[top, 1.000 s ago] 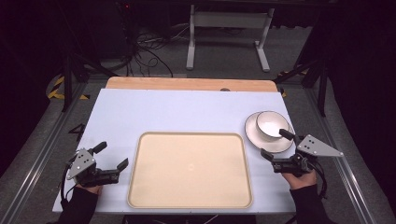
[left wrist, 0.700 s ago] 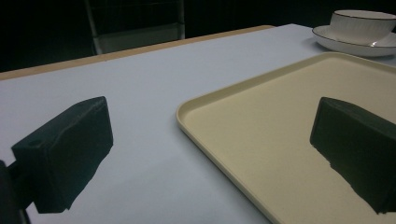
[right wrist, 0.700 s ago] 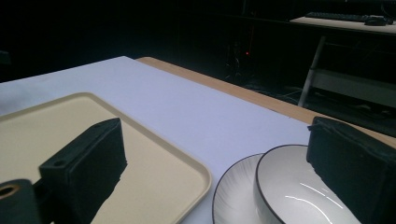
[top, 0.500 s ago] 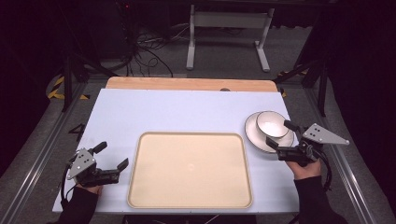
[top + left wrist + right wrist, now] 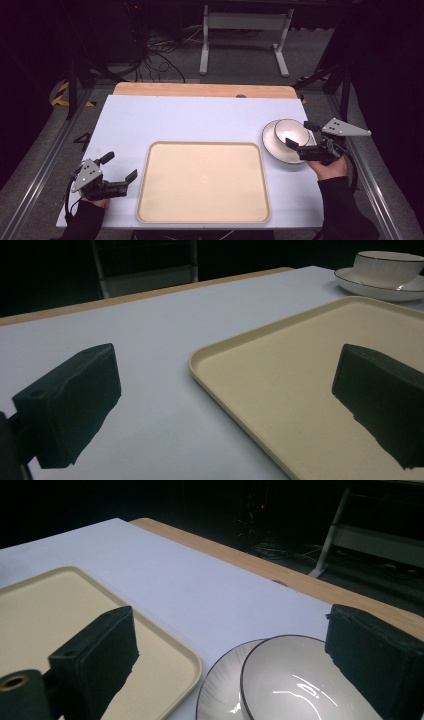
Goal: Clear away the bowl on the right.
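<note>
A white bowl [image 5: 289,130] with a dark rim sits on a white plate [image 5: 271,142] at the table's right side. My right gripper [image 5: 301,134] is open at the bowl's right edge, one jaw over the plate's near part and the other by the bowl's far right side. From the right gripper view the bowl [image 5: 300,685] and plate [image 5: 217,692] lie low between the spread jaws of that gripper [image 5: 237,665]. A cream tray [image 5: 202,182] lies empty in the middle. My left gripper [image 5: 120,166] is open, just left of the tray, holding nothing.
The table [image 5: 200,120] has a white sheet on it and a wooden strip [image 5: 200,90] along the far edge. In the left gripper view the tray's corner [image 5: 210,365] lies between the jaws. Cables and a metal stand lie on the floor beyond.
My right gripper has moved forward and left from the table's right edge to the bowl and plate. The left gripper has stayed where it was.
</note>
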Available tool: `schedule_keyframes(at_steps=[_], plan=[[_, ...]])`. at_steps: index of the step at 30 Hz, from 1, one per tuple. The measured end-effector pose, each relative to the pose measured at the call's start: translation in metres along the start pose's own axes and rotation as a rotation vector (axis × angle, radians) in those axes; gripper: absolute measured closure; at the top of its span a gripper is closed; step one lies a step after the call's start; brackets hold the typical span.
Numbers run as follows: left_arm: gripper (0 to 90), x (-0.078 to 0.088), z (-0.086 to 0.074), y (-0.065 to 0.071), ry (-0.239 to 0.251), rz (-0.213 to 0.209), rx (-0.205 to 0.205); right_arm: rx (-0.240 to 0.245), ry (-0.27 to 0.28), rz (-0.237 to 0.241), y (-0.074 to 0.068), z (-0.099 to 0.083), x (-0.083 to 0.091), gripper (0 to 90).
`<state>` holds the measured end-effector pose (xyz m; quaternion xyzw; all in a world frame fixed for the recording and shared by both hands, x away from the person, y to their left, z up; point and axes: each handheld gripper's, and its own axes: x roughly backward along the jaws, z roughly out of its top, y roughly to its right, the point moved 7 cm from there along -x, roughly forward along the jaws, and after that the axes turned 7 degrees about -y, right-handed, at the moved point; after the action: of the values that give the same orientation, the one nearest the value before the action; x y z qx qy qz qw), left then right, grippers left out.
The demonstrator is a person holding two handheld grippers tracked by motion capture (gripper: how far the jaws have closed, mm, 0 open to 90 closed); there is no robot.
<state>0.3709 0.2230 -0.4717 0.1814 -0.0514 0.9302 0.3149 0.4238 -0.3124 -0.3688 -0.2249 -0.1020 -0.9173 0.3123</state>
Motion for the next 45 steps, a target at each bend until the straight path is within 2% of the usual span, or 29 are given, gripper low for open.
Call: schedule_keyframes(at_steps=[4,10,13,17,23,30,39,45], plan=[[0.1,0.0,0.0,0.0,0.0,0.0,-0.006,0.003,-0.012,-0.021,0.004,0.003,-0.003,7.1],[0.1,0.0,0.0,0.0,0.0,0.0,-0.006,-0.07,-0.086,-0.072,0.019,0.007,-0.005,9.9],[0.1,0.0,0.0,0.0,0.0,0.001,-0.005,-0.087,-0.123,-0.103,0.028,0.008,-0.006,11.1],[0.1,0.0,0.0,0.0,0.0,0.002,-0.005,-0.111,-0.146,-0.115,0.039,0.008,-0.009,13.0],[0.1,0.0,0.0,0.0,0.001,-0.001,-0.003,-0.149,-0.22,-0.148,0.055,0.003,-0.015,15.3],[0.1,0.0,0.0,0.0,0.0,-0.002,-0.005,-0.2,-0.343,-0.161,0.07,-0.002,-0.022,18.9],[0.1,0.0,0.0,0.0,-0.001,0.001,-0.005,-0.246,-0.432,-0.183,0.08,-0.006,-0.028,24.6],[0.1,0.0,0.0,0.0,-0.002,-0.001,-0.003,-0.253,-0.493,-0.174,0.082,-0.008,-0.036,35.6]])
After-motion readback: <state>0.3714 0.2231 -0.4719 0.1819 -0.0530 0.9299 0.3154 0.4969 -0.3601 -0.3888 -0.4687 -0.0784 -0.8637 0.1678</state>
